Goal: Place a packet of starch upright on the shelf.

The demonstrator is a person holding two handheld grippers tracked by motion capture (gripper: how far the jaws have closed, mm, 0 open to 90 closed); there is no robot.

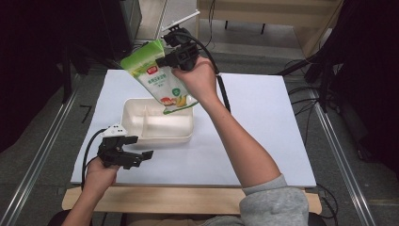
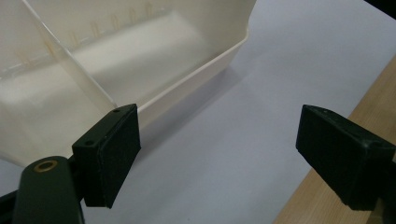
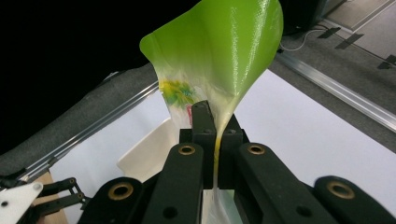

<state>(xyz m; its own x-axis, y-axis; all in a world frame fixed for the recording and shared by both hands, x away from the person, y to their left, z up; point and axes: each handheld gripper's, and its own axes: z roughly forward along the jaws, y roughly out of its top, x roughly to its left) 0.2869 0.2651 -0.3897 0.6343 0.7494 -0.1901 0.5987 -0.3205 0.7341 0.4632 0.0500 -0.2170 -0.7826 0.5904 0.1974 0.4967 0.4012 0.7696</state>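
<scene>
A green and white snack bag (image 1: 157, 75) hangs tilted in the air over the far right part of a cream, two-compartment tray (image 1: 136, 134). My right gripper (image 1: 175, 57) is shut on the bag's upper edge; in the right gripper view the bag (image 3: 219, 51) curls up from between the closed jaws of the right gripper (image 3: 215, 130). My left gripper (image 1: 143, 157) rests low near the table's front left, just in front of the tray, open with nothing between its fingers. The left gripper view shows the open left gripper (image 2: 219, 156) beside the tray's near wall (image 2: 187, 79).
The tray sits on a white board (image 1: 254, 122) over a wooden table edge (image 1: 188, 197). Metal rails run along both sides, cables trail at the right, and dark furniture stands at the back left.
</scene>
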